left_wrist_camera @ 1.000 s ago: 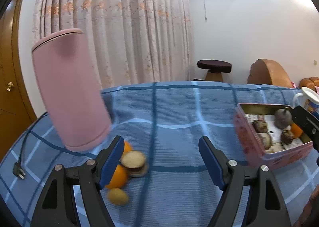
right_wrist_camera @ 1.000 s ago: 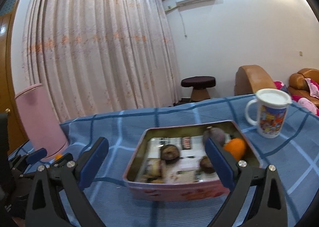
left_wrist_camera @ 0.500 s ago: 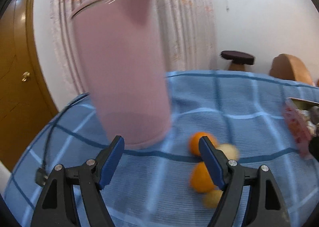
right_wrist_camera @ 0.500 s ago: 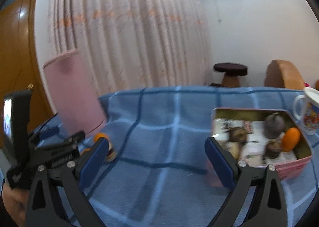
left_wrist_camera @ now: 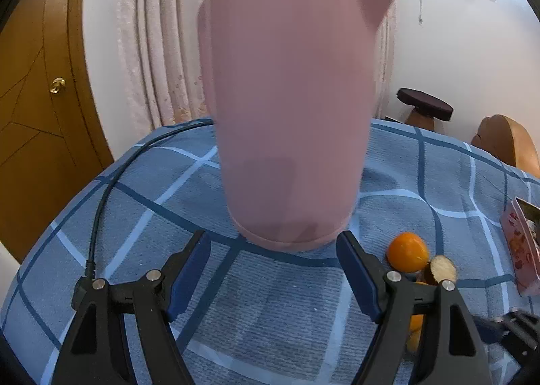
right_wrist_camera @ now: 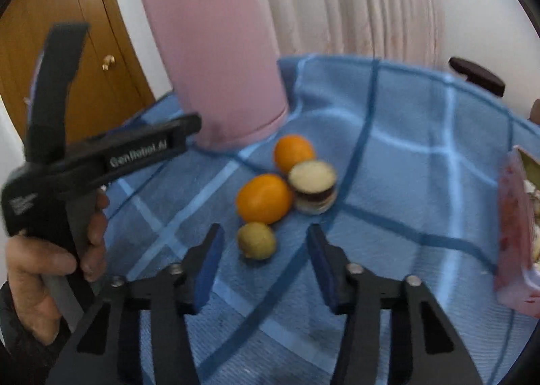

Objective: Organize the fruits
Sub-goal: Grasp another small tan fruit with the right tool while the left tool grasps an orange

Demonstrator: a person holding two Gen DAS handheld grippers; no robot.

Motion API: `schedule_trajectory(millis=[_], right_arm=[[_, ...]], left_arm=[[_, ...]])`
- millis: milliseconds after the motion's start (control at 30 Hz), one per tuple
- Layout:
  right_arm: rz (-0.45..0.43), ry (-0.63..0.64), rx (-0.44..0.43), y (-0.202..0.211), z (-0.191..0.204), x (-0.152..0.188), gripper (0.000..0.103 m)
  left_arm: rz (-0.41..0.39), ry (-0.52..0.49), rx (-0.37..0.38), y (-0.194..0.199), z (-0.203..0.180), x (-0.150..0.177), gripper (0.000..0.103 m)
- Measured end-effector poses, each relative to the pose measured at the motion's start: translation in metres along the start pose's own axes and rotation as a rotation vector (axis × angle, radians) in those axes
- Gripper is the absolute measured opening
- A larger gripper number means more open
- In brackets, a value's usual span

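Observation:
Several fruits lie together on the blue checked cloth: two oranges (right_wrist_camera: 264, 198) (right_wrist_camera: 293, 152), a cut purple-skinned fruit (right_wrist_camera: 312, 186) and a small yellow-brown fruit (right_wrist_camera: 256, 240). My right gripper (right_wrist_camera: 265, 258) is open and empty, its fingers just in front of the small fruit. My left gripper (left_wrist_camera: 273, 270) is open and empty, facing the base of the pink jug (left_wrist_camera: 290, 91); an orange (left_wrist_camera: 407, 251) and the cut fruit (left_wrist_camera: 440, 268) show past its right finger. The pink tin (right_wrist_camera: 513, 233) sits at the right edge.
The tall pink jug (right_wrist_camera: 216, 47) stands behind the fruits. A black cable (left_wrist_camera: 101, 202) runs over the cloth at the left. The left hand-held gripper (right_wrist_camera: 101, 155) shows at the left of the right wrist view. The tin's side (left_wrist_camera: 518, 250) is at right.
Both grippers have swung left. The left now faces the pink jug close up, fruits off to its right. The right turned from the tin to the fruits and moved close to them.

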State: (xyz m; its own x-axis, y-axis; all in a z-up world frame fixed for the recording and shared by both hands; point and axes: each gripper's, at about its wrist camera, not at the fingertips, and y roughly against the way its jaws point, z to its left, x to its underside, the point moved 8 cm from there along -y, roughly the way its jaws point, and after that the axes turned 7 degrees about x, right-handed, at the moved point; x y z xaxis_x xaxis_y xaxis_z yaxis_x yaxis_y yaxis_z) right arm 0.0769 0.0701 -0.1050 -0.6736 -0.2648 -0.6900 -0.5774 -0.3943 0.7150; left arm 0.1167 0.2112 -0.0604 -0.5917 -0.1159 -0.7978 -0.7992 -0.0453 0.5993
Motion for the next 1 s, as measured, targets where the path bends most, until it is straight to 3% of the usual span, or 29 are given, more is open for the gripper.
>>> schedule_trajectory(millis=[200, 433, 633, 733, 833, 1000], right_arm=[[0.046, 0.024, 0.002, -0.011, 0.007, 0.003, 0.029], [0.019, -0.016, 0.023, 0.003, -0.01, 0.005, 0.029], [-0.14, -0.118, 0.189, 0.043, -0.067, -0.001, 0.029], [-0.199, -0.143, 0.287, 0.058, -0.092, -0.003, 0.029], [-0.23, -0.13, 0.339, 0.067, -0.101, -0.006, 0.029], [-0.235, -0.11, 0.32, 0.068, -0.094, -0.007, 0.029]], left_arm=[[0.001, -0.038, 0.019, 0.002, -0.01, 0.0, 0.078], [0.031, -0.076, 0.106, 0.001, -0.026, 0.006, 0.078], [0.074, -0.127, 0.306, 0.005, -0.059, 0.016, 0.078], [0.107, -0.202, 0.377, 0.007, -0.08, 0.027, 0.078], [0.127, -0.257, 0.384, 0.004, -0.094, 0.035, 0.078], [0.2, -0.28, 0.355, -0.015, -0.1, 0.049, 0.078]])
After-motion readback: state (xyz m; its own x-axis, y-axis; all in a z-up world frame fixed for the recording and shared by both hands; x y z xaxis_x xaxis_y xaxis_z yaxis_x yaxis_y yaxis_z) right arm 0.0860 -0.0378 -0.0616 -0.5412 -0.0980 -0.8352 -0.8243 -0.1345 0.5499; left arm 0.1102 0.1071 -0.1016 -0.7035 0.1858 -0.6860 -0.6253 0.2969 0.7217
